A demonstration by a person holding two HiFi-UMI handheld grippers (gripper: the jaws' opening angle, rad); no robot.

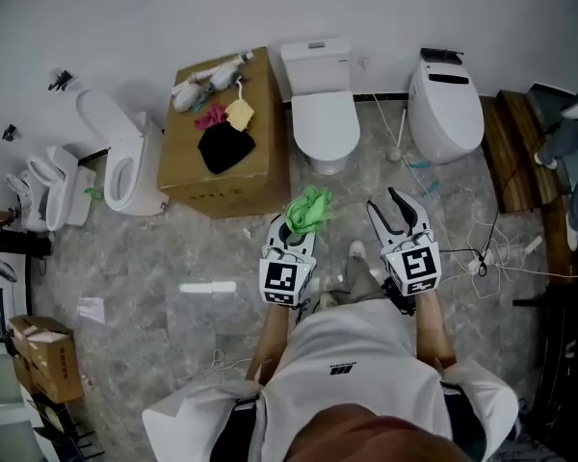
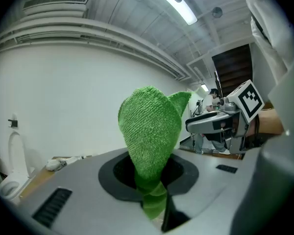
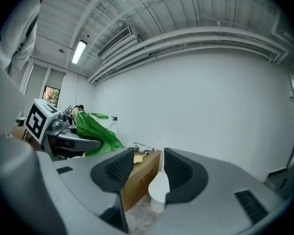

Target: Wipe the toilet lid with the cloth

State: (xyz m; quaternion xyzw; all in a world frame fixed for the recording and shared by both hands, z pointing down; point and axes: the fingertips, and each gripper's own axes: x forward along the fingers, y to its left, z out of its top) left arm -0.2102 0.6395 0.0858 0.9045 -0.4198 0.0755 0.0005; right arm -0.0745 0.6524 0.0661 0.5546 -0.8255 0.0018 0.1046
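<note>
The white toilet [image 1: 325, 123] stands against the far wall with its lid down; in the right gripper view the toilet [image 3: 157, 192] shows between the jaws. A green cloth [image 1: 308, 210] is bunched up in my left gripper [image 1: 303, 223], which is shut on it and held over the floor, short of the toilet. In the left gripper view the green cloth [image 2: 149, 131] rises out of the left gripper [image 2: 150, 182]. My right gripper [image 1: 387, 204] is level with it on the right, open and holding nothing. The right gripper [image 3: 149, 173] has its jaws apart.
A cardboard box [image 1: 226, 176] left of the toilet carries black, pink and yellow cloths. A second toilet [image 1: 445, 104] stands at the right and an open-seat toilet [image 1: 125, 162] at the left. Cables [image 1: 491, 248] lie on the marble floor at the right. A toilet brush [image 1: 395, 147] stands between the two toilets.
</note>
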